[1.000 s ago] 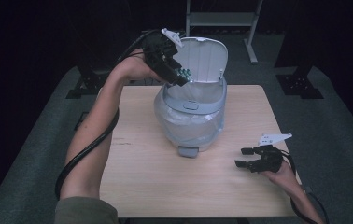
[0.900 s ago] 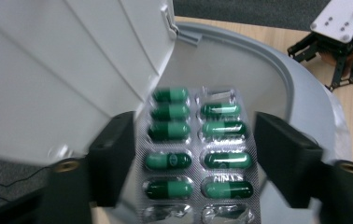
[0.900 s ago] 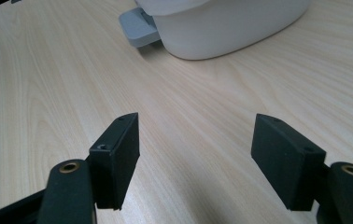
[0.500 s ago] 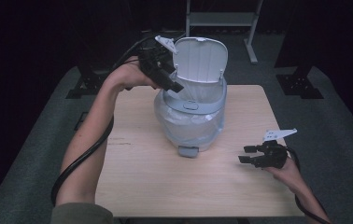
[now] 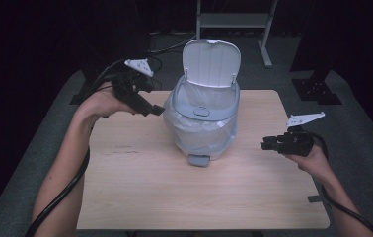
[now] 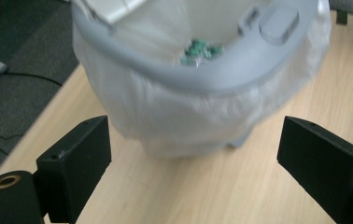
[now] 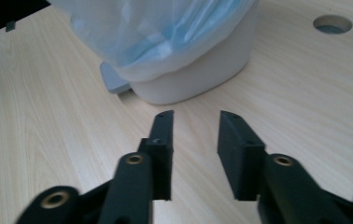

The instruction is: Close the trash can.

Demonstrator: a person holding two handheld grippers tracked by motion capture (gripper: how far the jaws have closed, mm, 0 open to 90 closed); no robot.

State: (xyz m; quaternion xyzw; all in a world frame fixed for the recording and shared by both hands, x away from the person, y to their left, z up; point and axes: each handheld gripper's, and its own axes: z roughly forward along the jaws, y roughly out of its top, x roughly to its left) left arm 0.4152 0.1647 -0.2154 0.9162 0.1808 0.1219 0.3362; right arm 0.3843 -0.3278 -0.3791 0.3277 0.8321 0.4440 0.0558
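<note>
White bin [image 5: 205,118], lid up, sitting centre frame; green bits [image 6: 199,50] lying inside. Left gripper [image 5: 151,109] hovering upper left, jaws spreading, empty. Right gripper [image 5: 268,144] hovering right, jaws narrowing on nothing.

A dim room around one lit, pale wood-grain rectangular table [image 5: 140,197].

The table stands on grey carpeted floor [image 5: 36,163], which shows past its left and right edges and darkens quickly toward the back. Beyond the far edge the room falls into near-black shadow, where a grey metal shelf frame [image 5: 234,20] stands on the floor behind the far right corner. A dark, boxy stand base [image 5: 317,89] sits on the carpet off the right edge. Light falls from above, brightest across the middle of the tabletop. A round hole [image 7: 332,23] pierces the tabletop in the right gripper view.
</note>
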